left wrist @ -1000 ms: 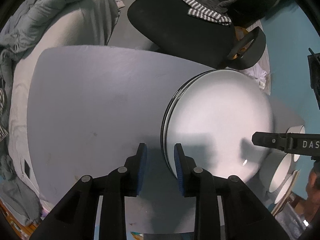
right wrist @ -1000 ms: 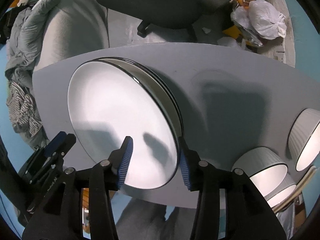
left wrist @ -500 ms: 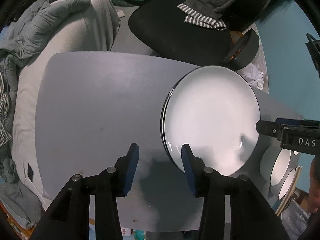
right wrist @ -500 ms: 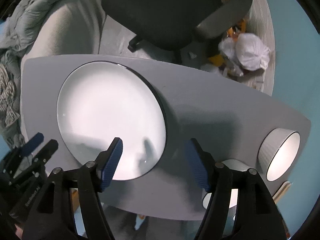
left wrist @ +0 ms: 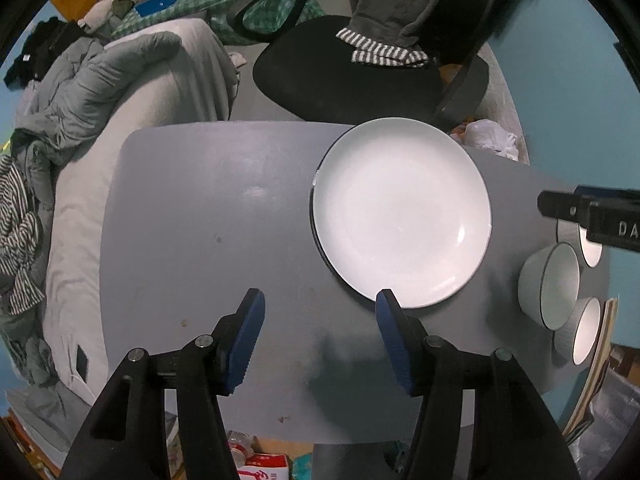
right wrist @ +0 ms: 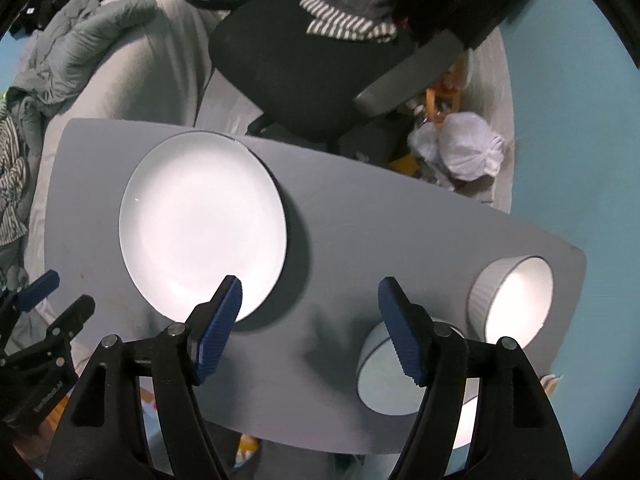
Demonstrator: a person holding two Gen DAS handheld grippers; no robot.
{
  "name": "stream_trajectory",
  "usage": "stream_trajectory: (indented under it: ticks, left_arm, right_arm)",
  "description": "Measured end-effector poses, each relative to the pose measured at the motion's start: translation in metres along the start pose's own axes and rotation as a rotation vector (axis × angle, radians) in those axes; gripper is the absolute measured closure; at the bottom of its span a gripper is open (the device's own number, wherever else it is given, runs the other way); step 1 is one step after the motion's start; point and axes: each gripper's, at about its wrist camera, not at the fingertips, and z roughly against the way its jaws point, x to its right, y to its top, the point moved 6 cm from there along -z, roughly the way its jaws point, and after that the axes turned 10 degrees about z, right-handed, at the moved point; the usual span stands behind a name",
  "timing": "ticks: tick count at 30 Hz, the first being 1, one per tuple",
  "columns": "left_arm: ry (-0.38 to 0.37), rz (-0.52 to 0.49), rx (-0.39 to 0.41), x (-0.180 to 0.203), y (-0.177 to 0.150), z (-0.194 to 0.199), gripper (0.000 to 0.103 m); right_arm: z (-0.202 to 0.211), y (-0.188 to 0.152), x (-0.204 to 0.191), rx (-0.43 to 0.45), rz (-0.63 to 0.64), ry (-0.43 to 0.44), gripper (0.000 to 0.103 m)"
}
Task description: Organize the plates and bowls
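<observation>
White plate [left wrist: 400, 212] flat, round, face up

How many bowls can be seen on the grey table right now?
3, clustered at the right end of the table: a ribbed bowl nearest the far edge, a middle bowl beside it, and a third bowl nearest the near edge. More may be hidden.

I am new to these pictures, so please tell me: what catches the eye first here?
First, the big white plate lying on the grey table, with nothing on it. Next, the blue-padded left tongs and right tongs, both empty and opening above the table. Then the white bowls near its right end.
</observation>
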Motion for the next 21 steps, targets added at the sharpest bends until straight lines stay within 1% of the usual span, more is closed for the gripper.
stream_trajectory:
  ticks: [3, 4, 5, 6, 8, 11, 21]
  left_arm:
    - [-0.006, -0.007, 0.016, 0.007, -0.004, 0.009, 0.044]
    - [-0.011, -0.008, 0.021, 0.009, -0.006, 0.012, 0.041]
    - [-0.015, -0.010, 0.025, 0.011, -0.007, 0.015, 0.033]
    - [-0.018, -0.014, 0.034, 0.014, -0.009, 0.019, 0.030]
    - [-0.019, -0.039, 0.058, 0.019, -0.009, 0.026, 0.030]
    - [-0.017, -0.067, 0.067, 0.025, -0.014, 0.034, 0.030]
    - [-0.060, -0.086, 0.073, 0.040, -0.031, 0.050, 0.030]
  right_arm:
    - [0.014, -0.006, 0.005, 0.043, 0.012, -0.019, 0.030]
    - [0.019, -0.008, 0.006, 0.057, 0.018, -0.025, 0.030]
    - [0.024, -0.011, 0.007, 0.070, 0.024, -0.031, 0.030]
    - [0.028, -0.014, 0.008, 0.080, 0.028, -0.035, 0.029]
    - [0.037, -0.020, 0.011, 0.105, 0.033, -0.043, 0.029]
    - [0.049, -0.030, 0.014, 0.136, 0.029, -0.045, 0.029]
    - [0.084, -0.060, 0.026, 0.228, -0.011, -0.056, 0.029]
